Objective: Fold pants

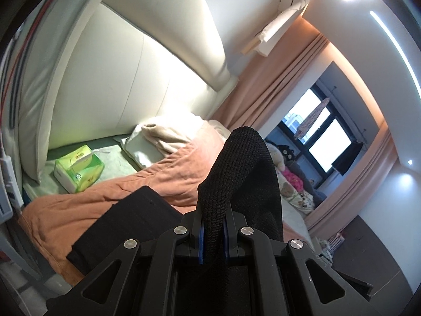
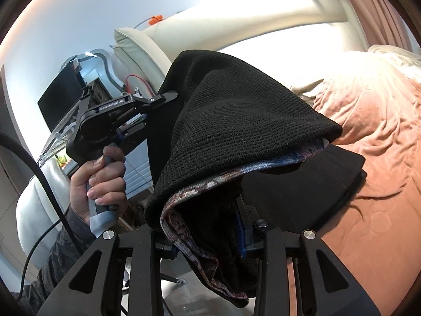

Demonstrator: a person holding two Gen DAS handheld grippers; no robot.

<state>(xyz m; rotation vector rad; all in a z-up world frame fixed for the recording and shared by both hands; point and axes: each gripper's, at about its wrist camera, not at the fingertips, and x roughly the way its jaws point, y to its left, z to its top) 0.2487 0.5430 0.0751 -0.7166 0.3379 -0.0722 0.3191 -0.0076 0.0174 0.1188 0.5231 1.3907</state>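
The black knit pants [image 1: 236, 168] rise in a fold from my left gripper [image 1: 213, 234], which is shut on a thin edge of the fabric between its blue pads. In the right wrist view the pants [image 2: 236, 121] drape as a thick bunch with a patterned inner band over my right gripper [image 2: 208, 237], shut on that bunch. The left gripper [image 2: 158, 100] shows there too, held by a hand [image 2: 102, 179], clamped on the far edge. Both hold the pants above the bed. A flat, dark folded piece [image 1: 126, 223] lies on the bed below.
The bed has an orange cover [image 2: 368, 144], a cream padded headboard [image 1: 110, 79], a pillow and blanket [image 1: 163, 137] and a green tissue box [image 1: 79, 168]. Peach curtains [image 1: 276, 84] and a window [image 1: 323, 134] stand beyond. A black cable [image 2: 47, 184] hangs at the left.
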